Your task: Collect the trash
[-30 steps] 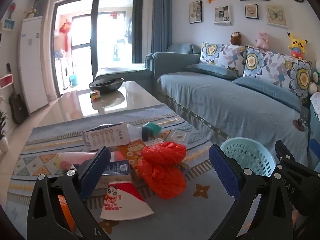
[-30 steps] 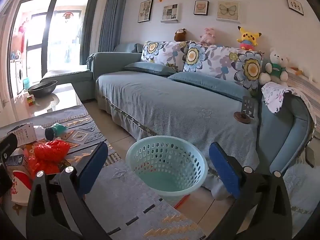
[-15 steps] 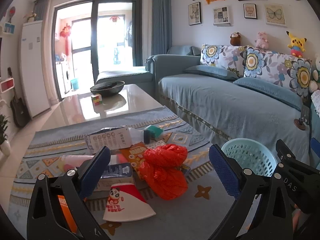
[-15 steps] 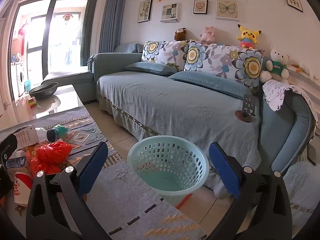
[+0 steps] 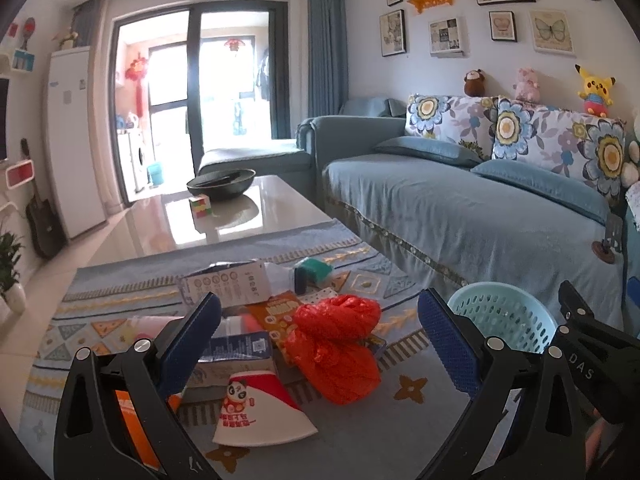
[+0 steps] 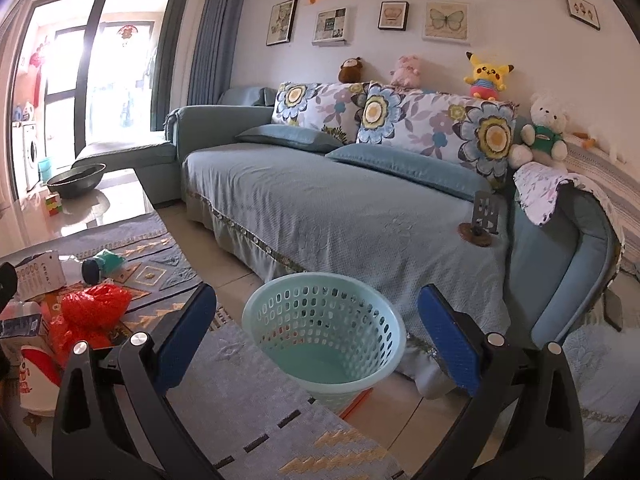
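Both grippers are released and hold nothing. Left gripper (image 5: pixel 320 344) hovers over the trash pile; red bag (image 5: pixel 336 348) lies centred between its jaws. Basket (image 6: pixel 324 332) stands right, empty. Recommend descending squarely, closing on the bag's bunched top.

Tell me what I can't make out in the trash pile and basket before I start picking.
- Left wrist view: the pink item and orange packet are largely hidden behind the left hand-held gripper finger.
- Left wrist view: the mint basket is partly covered by the right hand-held gripper; its inside is unseen.
- Right wrist view: the pile's left part, past the red plastic bag, is cut off by the edge.
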